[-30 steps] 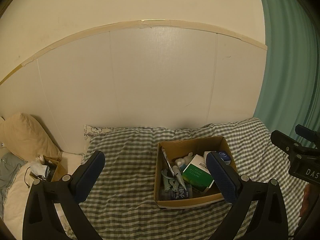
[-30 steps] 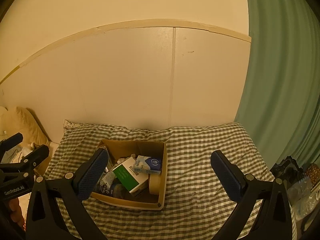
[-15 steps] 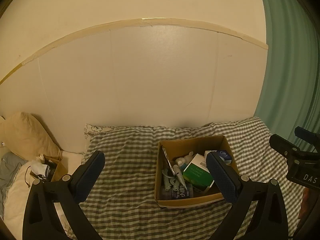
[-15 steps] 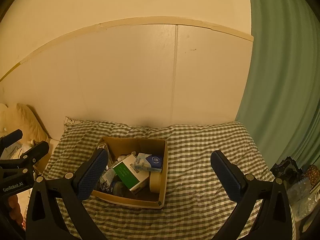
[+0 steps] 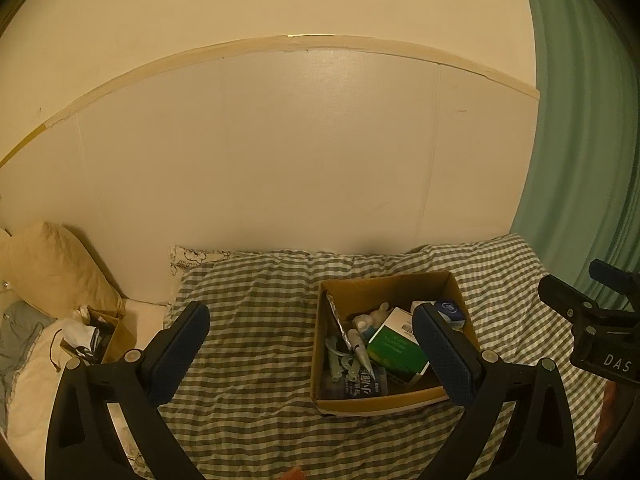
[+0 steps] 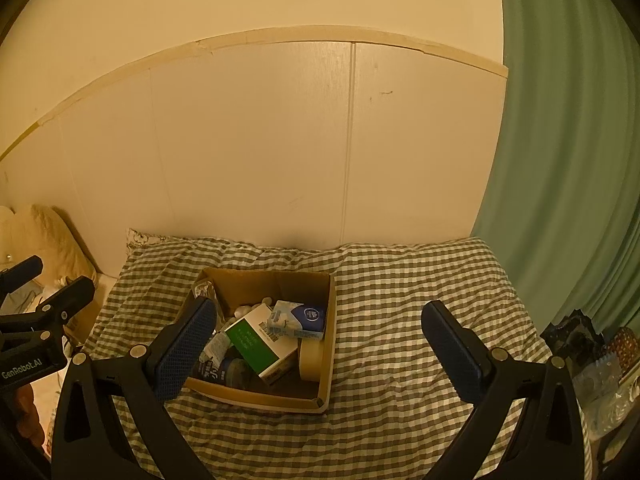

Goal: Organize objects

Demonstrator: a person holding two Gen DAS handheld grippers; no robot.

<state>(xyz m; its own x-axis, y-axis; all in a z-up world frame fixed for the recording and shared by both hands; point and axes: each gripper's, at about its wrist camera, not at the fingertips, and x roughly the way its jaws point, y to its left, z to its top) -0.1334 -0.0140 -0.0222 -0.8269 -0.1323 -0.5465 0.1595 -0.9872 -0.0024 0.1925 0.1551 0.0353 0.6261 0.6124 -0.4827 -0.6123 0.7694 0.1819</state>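
Observation:
An open cardboard box (image 5: 384,400) sits on the checked bedspread (image 5: 256,344); it also shows in the right wrist view (image 6: 328,344). Inside lie a green and white carton (image 5: 396,346) (image 6: 256,340), a blue and white packet (image 6: 298,318) (image 5: 448,310), a tube (image 5: 360,350), a roll of tape (image 6: 310,356) and other small items. My left gripper (image 5: 312,354) is open and empty, held above the bed in front of the box. My right gripper (image 6: 320,348) is open and empty, also in front of the box.
A beige pillow (image 5: 52,268) and a small box of clutter (image 5: 92,336) lie at the left. A green curtain (image 6: 568,160) hangs at the right, with bags (image 6: 592,360) below it. A panelled wall (image 5: 280,152) stands behind the bed.
Both grippers have drifted slightly, so the box sits a little lower and nearer in both views. Both stay open and empty.

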